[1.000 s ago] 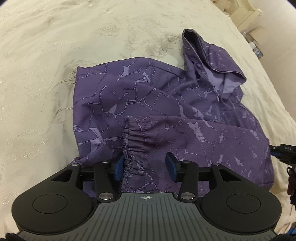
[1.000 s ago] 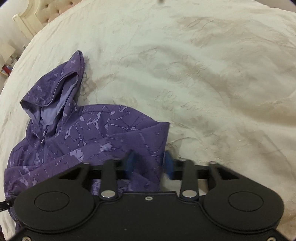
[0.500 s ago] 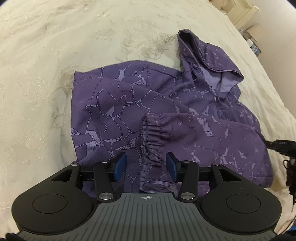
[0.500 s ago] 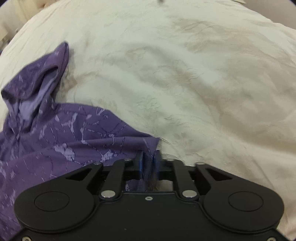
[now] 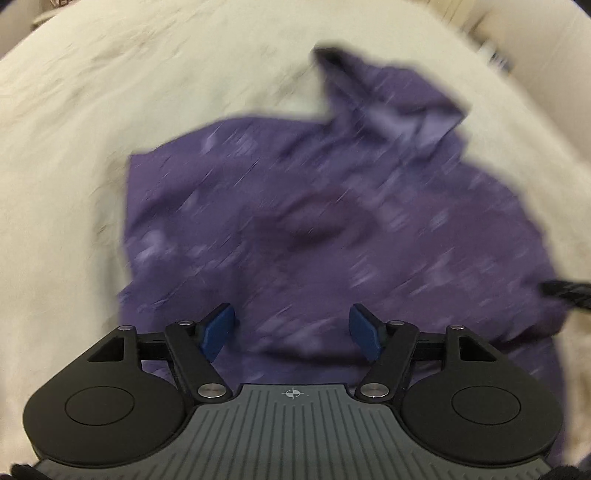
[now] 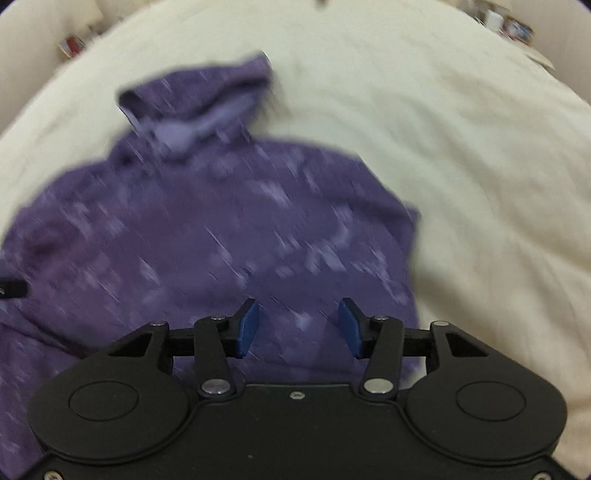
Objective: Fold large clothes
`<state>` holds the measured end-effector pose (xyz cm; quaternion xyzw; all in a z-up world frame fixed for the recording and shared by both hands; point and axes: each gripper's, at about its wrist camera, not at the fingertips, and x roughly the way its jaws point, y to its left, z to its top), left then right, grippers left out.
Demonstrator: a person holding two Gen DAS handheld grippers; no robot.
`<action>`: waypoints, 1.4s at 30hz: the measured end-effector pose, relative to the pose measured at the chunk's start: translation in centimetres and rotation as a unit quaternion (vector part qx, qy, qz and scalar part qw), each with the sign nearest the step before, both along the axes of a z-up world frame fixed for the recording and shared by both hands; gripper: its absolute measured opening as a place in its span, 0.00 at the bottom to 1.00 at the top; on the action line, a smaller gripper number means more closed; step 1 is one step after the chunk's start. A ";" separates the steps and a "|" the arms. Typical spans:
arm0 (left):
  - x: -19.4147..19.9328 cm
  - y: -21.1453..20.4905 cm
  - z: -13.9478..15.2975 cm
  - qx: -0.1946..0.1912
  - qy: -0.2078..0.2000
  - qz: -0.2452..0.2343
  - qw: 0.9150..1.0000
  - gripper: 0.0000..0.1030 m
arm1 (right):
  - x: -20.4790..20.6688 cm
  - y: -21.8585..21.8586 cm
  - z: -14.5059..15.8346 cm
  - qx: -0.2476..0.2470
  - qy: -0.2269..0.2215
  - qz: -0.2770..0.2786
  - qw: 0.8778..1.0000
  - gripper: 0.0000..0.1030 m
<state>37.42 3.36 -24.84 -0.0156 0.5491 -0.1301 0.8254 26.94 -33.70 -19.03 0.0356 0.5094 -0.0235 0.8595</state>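
A purple patterned hooded jacket [image 5: 332, 221] lies partly folded on a cream bedspread [image 5: 74, 166], hood [image 5: 399, 107] pointing away. Both views are motion-blurred. My left gripper [image 5: 291, 328] is open and empty, held above the jacket's near part. In the right wrist view the same jacket [image 6: 207, 236] fills the left and middle, hood [image 6: 207, 99] at the top. My right gripper [image 6: 297, 326] is open and empty above the jacket's near right part. Each gripper's tip shows at the edge of the other's view [image 5: 565, 290] [image 6: 13, 288].
The cream bedspread [image 6: 461, 166] spreads wide to the right of the jacket. Small blurred items and furniture [image 6: 506, 22] stand beyond the bed's far edge, by the wall.
Both grippers have pulled up and back from the jacket. The right gripper, shut on the jacket's edge half a second ago, has opened and let go. The left jaws have opened wider, off the sleeve cuff.
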 end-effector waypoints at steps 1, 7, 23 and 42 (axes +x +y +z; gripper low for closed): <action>0.0 0.2 -0.4 -0.001 0.004 -0.003 1.000 0.65 | -0.2 -0.4 -0.4 -0.007 0.006 -0.010 1.000 0.55; -0.9 0.8 1.2 -0.012 -0.005 0.002 1.000 0.66 | -0.9 -2.5 1.0 0.012 -0.005 -0.057 0.998 0.58; -11.0 2.9 3.0 -0.060 0.020 0.013 0.998 0.89 | -11.2 0.0 1.3 0.092 0.018 -0.052 0.994 0.98; 8.2 -3.9 7.6 -0.064 -0.068 -0.023 0.995 0.89 | 5.0 0.8 6.9 0.096 -0.072 0.039 0.992 0.99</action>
